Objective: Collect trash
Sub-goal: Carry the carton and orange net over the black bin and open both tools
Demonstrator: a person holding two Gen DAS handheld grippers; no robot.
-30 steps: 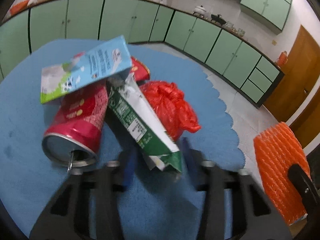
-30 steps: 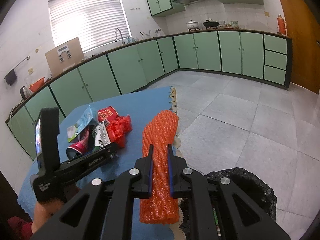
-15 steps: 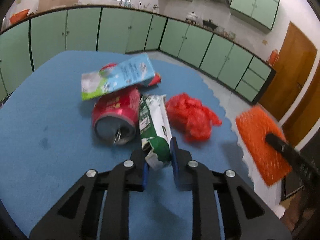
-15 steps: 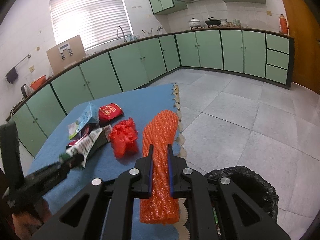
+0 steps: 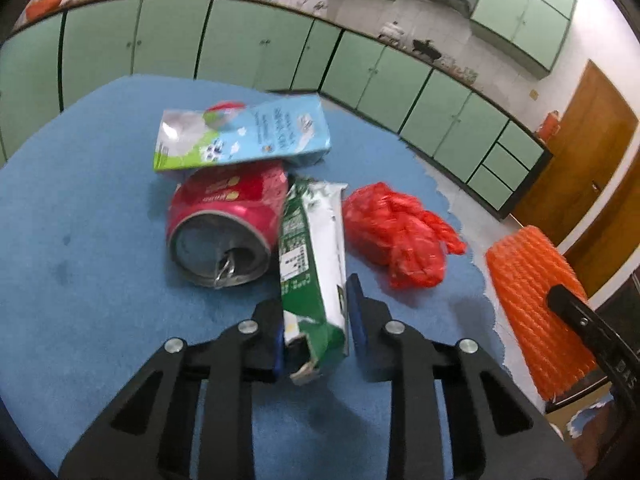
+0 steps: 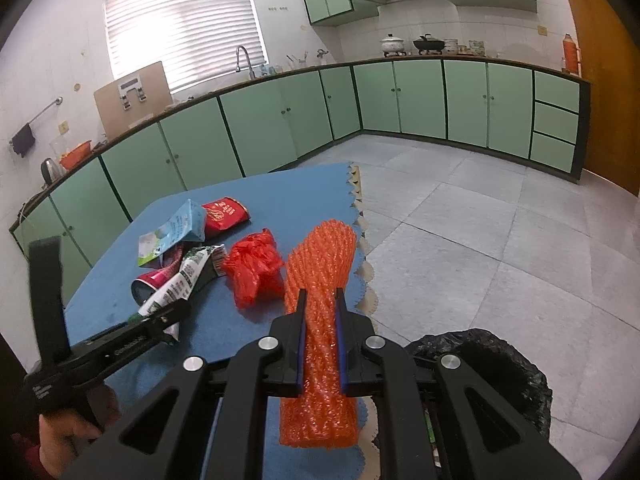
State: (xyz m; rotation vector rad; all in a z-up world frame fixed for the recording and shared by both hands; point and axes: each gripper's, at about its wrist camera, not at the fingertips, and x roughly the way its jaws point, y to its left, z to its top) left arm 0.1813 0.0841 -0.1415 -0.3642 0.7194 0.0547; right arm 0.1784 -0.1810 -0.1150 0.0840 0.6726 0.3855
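Observation:
My left gripper (image 5: 316,312) is shut on a flattened green and white carton (image 5: 314,256) that lies on the blue tablecloth (image 5: 80,264). A crushed pink can (image 5: 224,224) lies to its left, a light blue carton (image 5: 244,136) on top behind, a crumpled red bag (image 5: 396,232) to the right. My right gripper (image 6: 320,322) is shut on an orange foam net sleeve (image 6: 320,276) and holds it above the table's near edge. The sleeve also shows in the left wrist view (image 5: 532,304).
A bin with a black liner (image 6: 500,364) stands on the floor at the lower right, below the right gripper. A red packet (image 6: 224,212) lies behind the pile. Green cabinets (image 6: 280,120) line the walls. The tablecloth's scalloped edge (image 6: 360,240) runs along the right.
My left gripper has closed on the near end of the green carton and pulled it slightly out of the pile. My right gripper still holds the orange sleeve, almost unmoved.

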